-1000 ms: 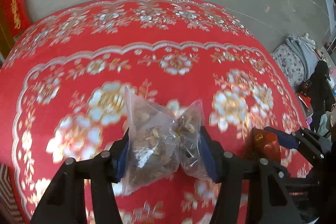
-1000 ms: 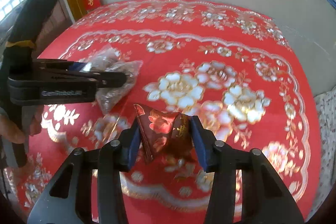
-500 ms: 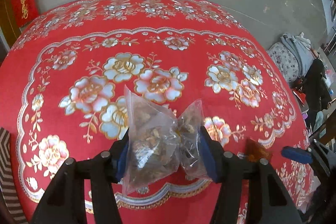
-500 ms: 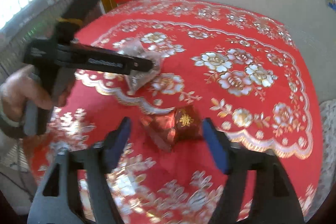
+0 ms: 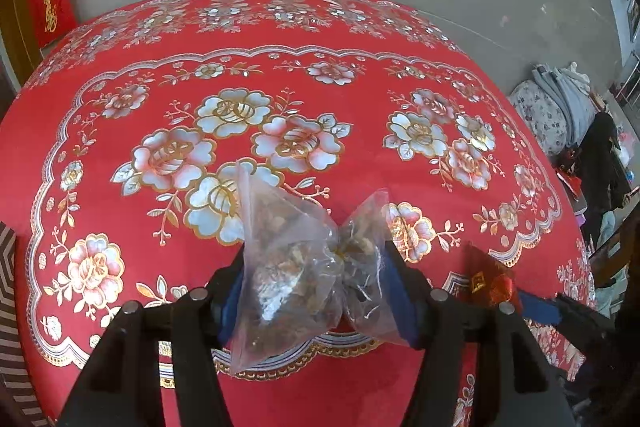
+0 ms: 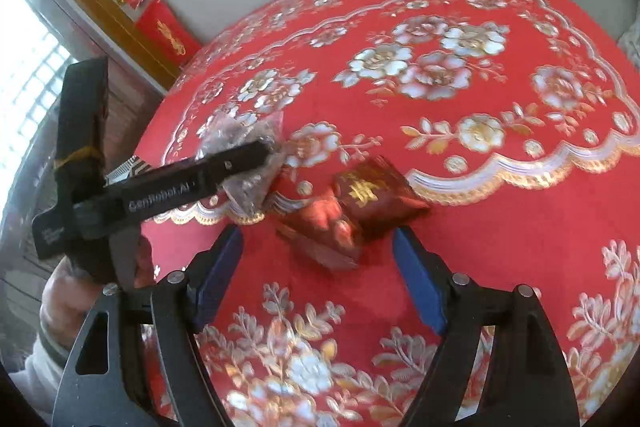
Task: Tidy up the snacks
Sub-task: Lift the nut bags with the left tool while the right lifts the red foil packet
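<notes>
Left wrist view – my left gripper (image 5: 320, 291): its jaws are opening a little, though the pads press on both sides of the clear bag (image 5: 296, 267) of dried snack pieces, which stands pinched up between the fingers.
Left wrist view – where the bag goes: I judge it should come down on the red tablecloth (image 5: 160, 99) just ahead of my fingers, near the red packet (image 5: 490, 277) off to my right, so the snacks sit together – lower first, then let go fully.
Left wrist view – only here: the bag's twisted middle and how the pads meet it.
Right wrist view – my right gripper (image 6: 318, 271): released, jaws wide, nothing pressed between the pads.
Right wrist view – red packet (image 6: 356, 211): lying on the cloth just beyond my fingertips, apart from both pads.
Right wrist view – doing it well: I'd draw back straight, so neither finger drags the packet.
Right wrist view – only here: my left gripper (image 6: 256, 155) from the side, the hand (image 6: 76, 291) that carries it, and the bag (image 6: 244, 163) held over the cloth's edge.
</notes>
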